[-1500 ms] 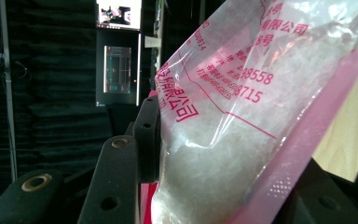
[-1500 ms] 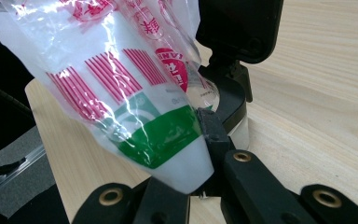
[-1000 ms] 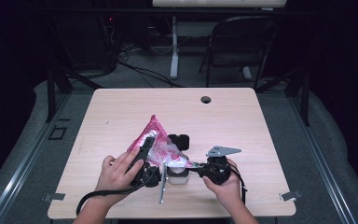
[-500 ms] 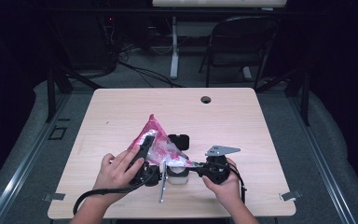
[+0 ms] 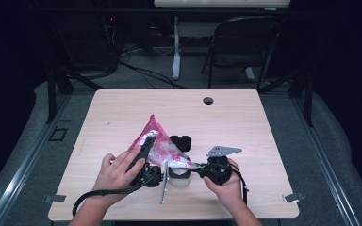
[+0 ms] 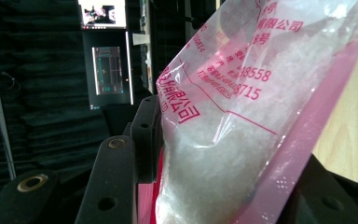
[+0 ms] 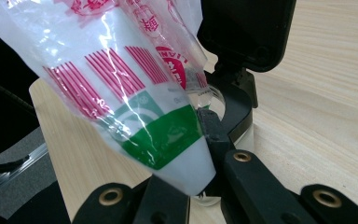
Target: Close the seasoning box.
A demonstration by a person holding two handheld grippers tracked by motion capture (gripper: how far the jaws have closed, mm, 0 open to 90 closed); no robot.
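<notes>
Near the desk's (image 5: 264,117) front edge, the left claw (image 5: 143,153) grips a pink-printed bag (image 5: 158,141) of white granules. Right of the bag, the right claw (image 5: 195,165) pinches its lower corner, just above a small clear jar (image 5: 178,175).

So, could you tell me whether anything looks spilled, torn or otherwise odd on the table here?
Nothing looks spilled or torn. The pink bag of white granules is held tilted between the left gripper and the right gripper, its lower corner over a small clear container. No loose granules show on the table.
</notes>
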